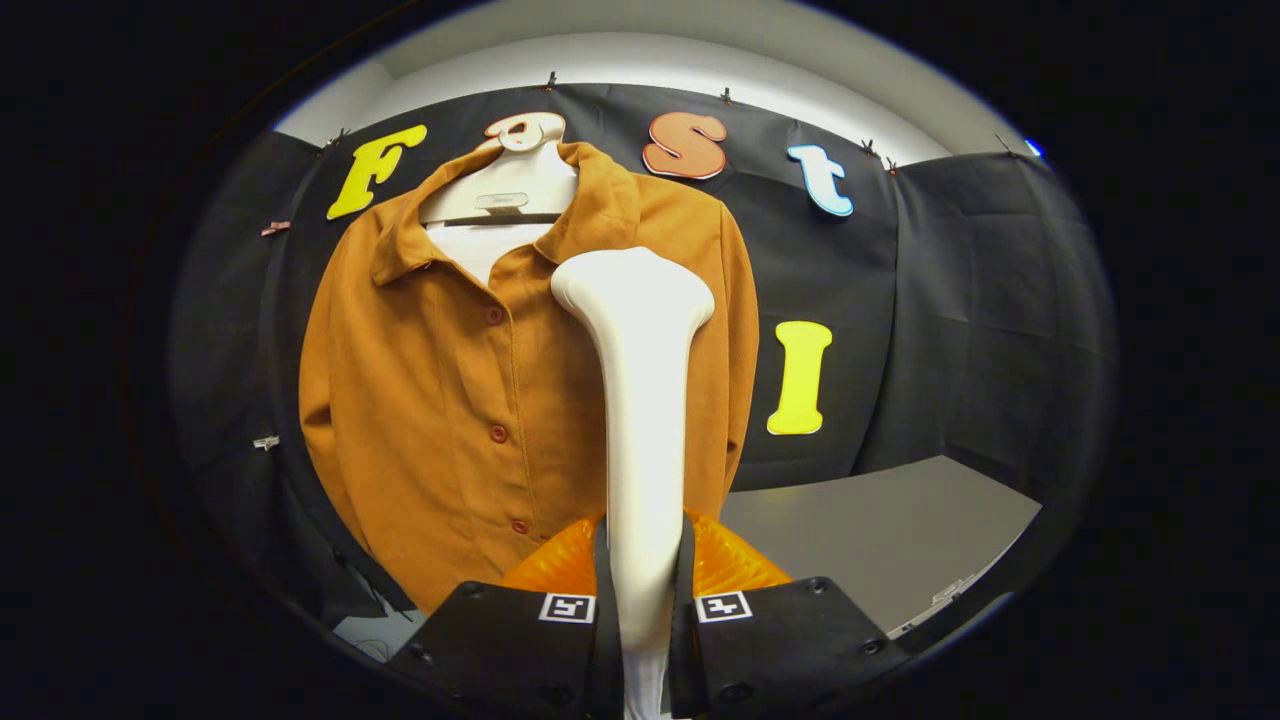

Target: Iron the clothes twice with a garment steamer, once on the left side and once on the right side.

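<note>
Hand-held gripper (642,610): both fingers clamped on the smooth, white, flared-head garment steamer (640,400), upright between them. Just beyond it, a matte orange buttoned shirt (440,400) hangs on a white mannequin form (505,190). Flat grey bench (880,540) lies beyond the fingers, beside the shirt.

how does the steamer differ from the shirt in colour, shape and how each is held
The steamer is white, smooth and rigid, a narrow handle widening to a head at the top; the shirt is orange-brown, soft and broad, with a collar and a row of buttons. The steamer is clamped between the fingers of the gripper, while the shirt hangs on a white hanger form against the booth wall. Both stand roughly upright, the steamer head in front of the shirt's upper part.
</note>
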Demonstrator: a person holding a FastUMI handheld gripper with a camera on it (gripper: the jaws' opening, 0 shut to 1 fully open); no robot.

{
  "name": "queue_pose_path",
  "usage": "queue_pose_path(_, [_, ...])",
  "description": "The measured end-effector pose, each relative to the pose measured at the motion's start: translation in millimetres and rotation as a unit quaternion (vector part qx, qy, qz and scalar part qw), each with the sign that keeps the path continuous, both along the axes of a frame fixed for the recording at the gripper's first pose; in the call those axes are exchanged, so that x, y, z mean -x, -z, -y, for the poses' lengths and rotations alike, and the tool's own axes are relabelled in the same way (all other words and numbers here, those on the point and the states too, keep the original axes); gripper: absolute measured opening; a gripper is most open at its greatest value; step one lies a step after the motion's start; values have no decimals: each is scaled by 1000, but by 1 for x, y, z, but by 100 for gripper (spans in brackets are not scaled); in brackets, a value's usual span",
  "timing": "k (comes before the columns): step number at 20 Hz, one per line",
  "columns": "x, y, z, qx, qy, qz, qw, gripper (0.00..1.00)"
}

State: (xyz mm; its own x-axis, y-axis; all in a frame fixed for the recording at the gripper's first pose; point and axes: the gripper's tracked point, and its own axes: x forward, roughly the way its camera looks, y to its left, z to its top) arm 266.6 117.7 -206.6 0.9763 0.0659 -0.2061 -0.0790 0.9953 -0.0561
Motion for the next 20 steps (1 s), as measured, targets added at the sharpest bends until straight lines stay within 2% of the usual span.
queue_pose_path(9, [11, 80, 0, 22, 3, -54, 998, 22])
queue_pose_path(16, [34, 162, -2, 21, 13, -128, 991, 22])
queue_pose_path(20, [45, 190, -2, 31, 12, -165, 986, 22])
